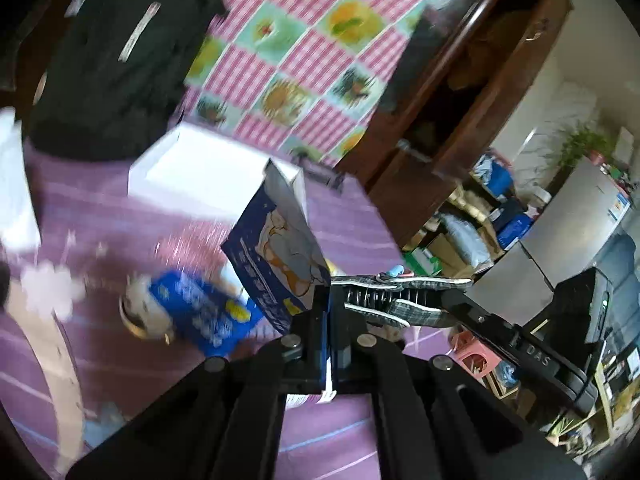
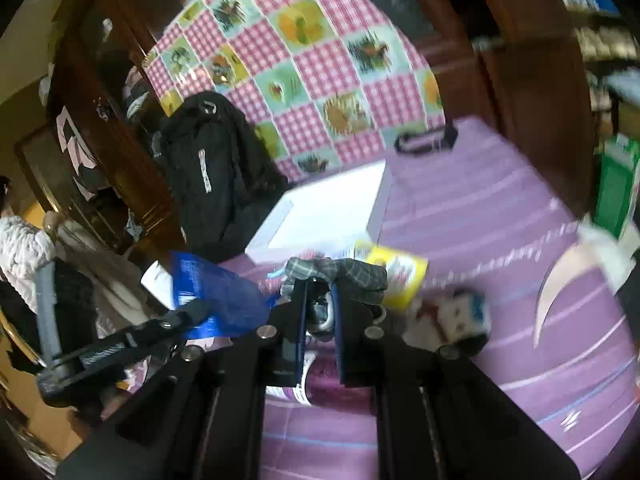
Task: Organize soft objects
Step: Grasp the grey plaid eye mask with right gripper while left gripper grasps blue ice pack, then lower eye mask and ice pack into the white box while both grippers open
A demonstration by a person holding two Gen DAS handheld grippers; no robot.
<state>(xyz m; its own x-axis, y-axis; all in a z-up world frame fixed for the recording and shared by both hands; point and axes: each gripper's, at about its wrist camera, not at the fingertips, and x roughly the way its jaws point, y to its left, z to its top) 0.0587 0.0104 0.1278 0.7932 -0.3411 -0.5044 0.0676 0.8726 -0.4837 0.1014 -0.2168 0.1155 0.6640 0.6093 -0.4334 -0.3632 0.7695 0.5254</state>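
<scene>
My left gripper (image 1: 330, 300) is shut on the edge of a flat blue packet (image 1: 280, 256) with a cartoon picture, which stands up above the purple bed cover (image 1: 100, 208). My right gripper (image 2: 320, 292) is shut on a grey plaid cloth item (image 2: 344, 270) with a metal clip (image 2: 326, 316) hanging between the pads. Both things are held off the bed, side by side. The plaid item (image 1: 404, 294) and the right gripper (image 1: 444, 304) also show in the left wrist view. The left gripper (image 2: 198, 310) with the blue packet (image 2: 220, 296) shows in the right wrist view.
An open white box (image 1: 200, 176) lies on the bed just behind, a black backpack (image 1: 112, 60) beyond it. On the cover lie a white plush toy (image 2: 456, 320), a yellow packet (image 2: 396, 276) and another blue packet (image 1: 200, 314). A checked cloth (image 1: 304, 40) hangs behind.
</scene>
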